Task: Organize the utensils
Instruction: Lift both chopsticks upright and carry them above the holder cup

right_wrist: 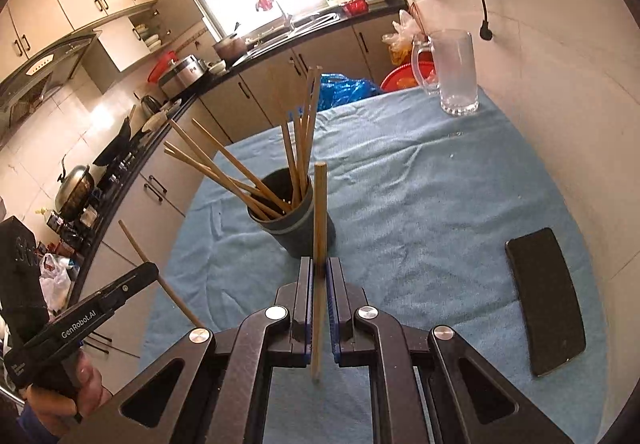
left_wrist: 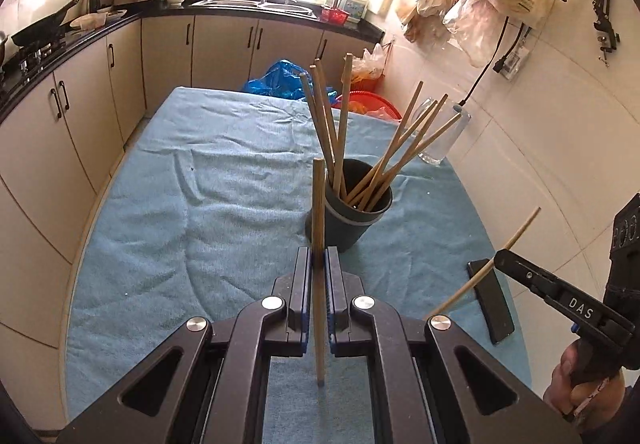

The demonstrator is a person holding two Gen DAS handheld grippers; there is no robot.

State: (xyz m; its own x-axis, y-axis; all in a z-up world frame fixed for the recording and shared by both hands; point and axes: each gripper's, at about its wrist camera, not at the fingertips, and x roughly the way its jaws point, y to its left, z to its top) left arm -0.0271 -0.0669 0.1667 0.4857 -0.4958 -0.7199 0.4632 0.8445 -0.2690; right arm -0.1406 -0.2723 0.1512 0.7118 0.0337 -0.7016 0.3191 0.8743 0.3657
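Note:
A dark grey cup (left_wrist: 352,222) stands on the blue towel (left_wrist: 180,203) with several wooden chopsticks (left_wrist: 340,131) leaning in it. My left gripper (left_wrist: 319,264) is shut on one chopstick (left_wrist: 318,203), held upright just in front of the cup. My right gripper (right_wrist: 319,268) is shut on another chopstick (right_wrist: 320,211), also upright and close to the cup (right_wrist: 294,226). The right gripper shows at the right of the left wrist view (left_wrist: 502,258) with its chopstick (left_wrist: 516,236). The left gripper shows at the left of the right wrist view (right_wrist: 150,270).
A black phone (right_wrist: 546,304) lies flat on the towel to the right. A clear glass mug (right_wrist: 456,71) stands at the far right corner by the tiled wall. Kitchen counters with a stove and sink run along the left and far side.

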